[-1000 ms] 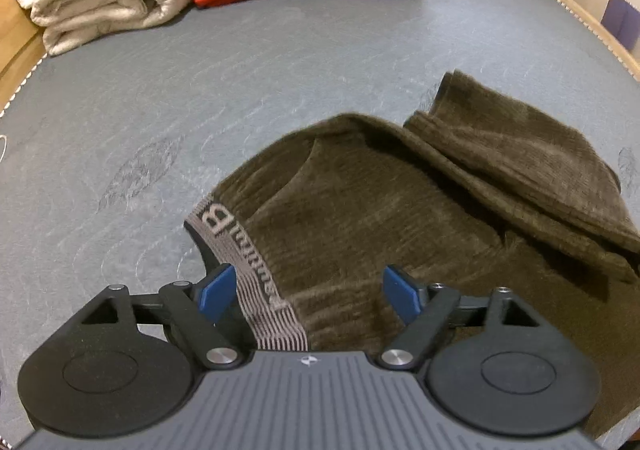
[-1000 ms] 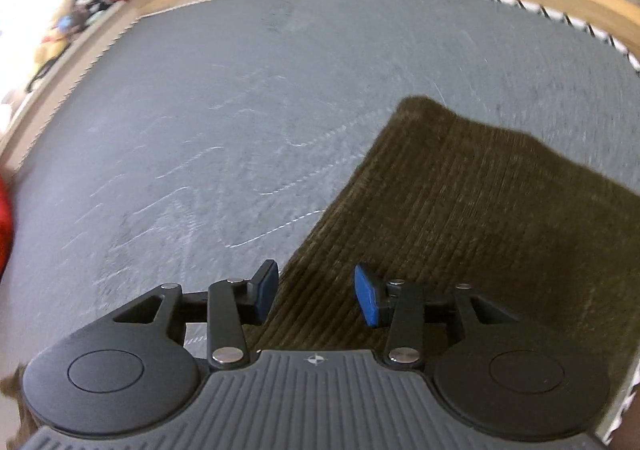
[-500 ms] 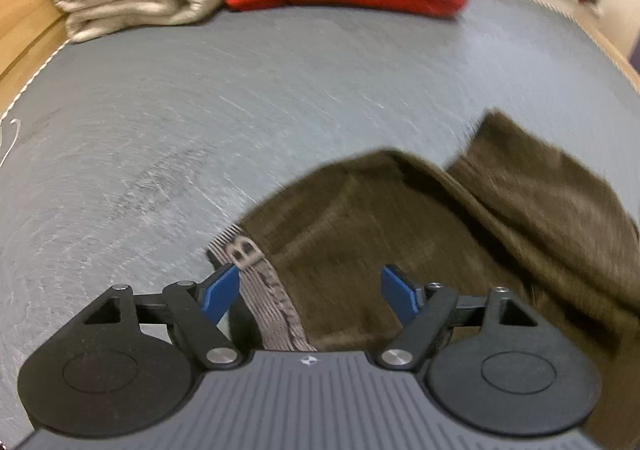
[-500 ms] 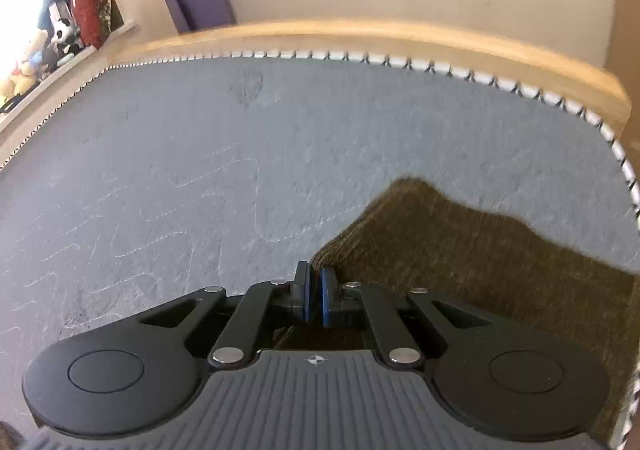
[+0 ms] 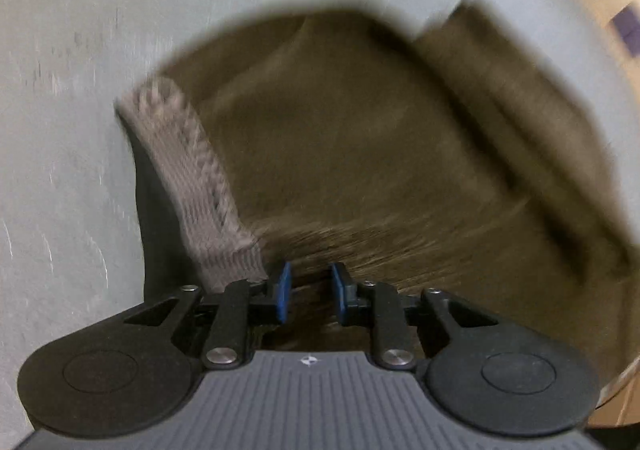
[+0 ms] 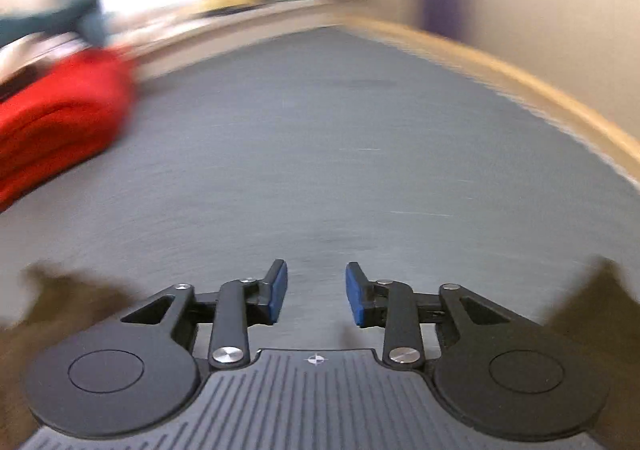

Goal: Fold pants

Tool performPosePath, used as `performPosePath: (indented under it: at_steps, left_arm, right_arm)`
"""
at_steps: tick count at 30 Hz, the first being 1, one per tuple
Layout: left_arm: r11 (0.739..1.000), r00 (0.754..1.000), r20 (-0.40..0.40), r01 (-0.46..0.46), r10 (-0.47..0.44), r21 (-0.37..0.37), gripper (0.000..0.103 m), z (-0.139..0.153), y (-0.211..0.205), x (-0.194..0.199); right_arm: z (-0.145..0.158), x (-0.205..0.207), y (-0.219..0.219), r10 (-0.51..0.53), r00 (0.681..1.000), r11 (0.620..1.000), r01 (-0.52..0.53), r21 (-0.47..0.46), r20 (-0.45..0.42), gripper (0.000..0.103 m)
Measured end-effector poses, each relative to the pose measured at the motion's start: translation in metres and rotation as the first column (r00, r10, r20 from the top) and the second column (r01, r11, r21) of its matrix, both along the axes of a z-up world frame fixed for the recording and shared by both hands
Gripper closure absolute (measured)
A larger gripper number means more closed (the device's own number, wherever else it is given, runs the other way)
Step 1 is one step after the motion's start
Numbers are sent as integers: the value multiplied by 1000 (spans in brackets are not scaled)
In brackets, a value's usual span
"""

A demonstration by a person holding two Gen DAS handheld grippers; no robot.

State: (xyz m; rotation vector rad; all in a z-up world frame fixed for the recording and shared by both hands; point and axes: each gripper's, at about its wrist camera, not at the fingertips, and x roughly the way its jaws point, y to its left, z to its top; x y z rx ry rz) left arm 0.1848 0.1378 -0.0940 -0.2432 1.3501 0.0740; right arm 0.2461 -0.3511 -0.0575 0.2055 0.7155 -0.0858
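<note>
Gripping the olive-brown knit pants [image 5: 360,137] beside their grey waistband [image 5: 192,169], the left tool [image 5: 308,292] lifts; the right tool [image 6: 316,292] hangs released over the grey tabletop [image 6: 320,149].

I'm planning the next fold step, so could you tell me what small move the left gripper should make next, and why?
Probably close the left gripper fully on the pants beside the grey waistband: its jaws stand narrowed around brown fabric, with a gap left. The right gripper is open over the grey surface.
</note>
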Motion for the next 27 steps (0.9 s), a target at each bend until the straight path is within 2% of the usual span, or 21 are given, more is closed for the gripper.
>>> performPosePath:
  at_steps: [2,4,8,12,15,19,21,23,25,26,27]
  left_arm:
    - [999,1000,12,7,-7,36,78,5,-6,3]
    - [997,998,65,-16,11,70,73,20,-14,3]
    - [995,984,172,22,-38,95,62,48,-41,5]
    - [989,976,198,65,-90,131,57,54,-68,16]
    - [990,975,197,81,-103,117,57,54,-80,23]
    - [986,970,203,111,-135,125,52,55,-92,33]
    - [987,970,202,109,-132,120,52,53,-92,35]
    - [989,971,207,101,-120,104,52,54,-90,37]
    - [990,969,217,101,-120,99,52,56,-89,39]
    - [990,968,221,99,-119,99,52,58,-88,39]
    - [991,968,223,95,-115,98,52,59,-86,39]
  right_arm:
    - [3,5,38,155,988,987,-154,47,-9,58]
    - [0,10,69,259,965,963,-257,76,-26,56]
    - [-5,25,116,390,919,921,-389,31,-63,53]
    - [-15,47,138,387,918,921,-389,2,-91,52]
    - [-22,68,139,348,931,937,-349,13,-110,52]
    - [-30,86,146,352,928,936,-350,34,-127,52]
    - [-34,92,157,366,920,930,-369,7,-141,52]
    - [-38,95,171,385,909,915,-398,-59,-160,52]
    - [-38,94,179,427,889,890,-445,-99,-164,57]
    - [-39,93,185,450,874,873,-474,-119,-181,64]
    - [-41,92,189,463,865,859,-492,-142,-195,84]
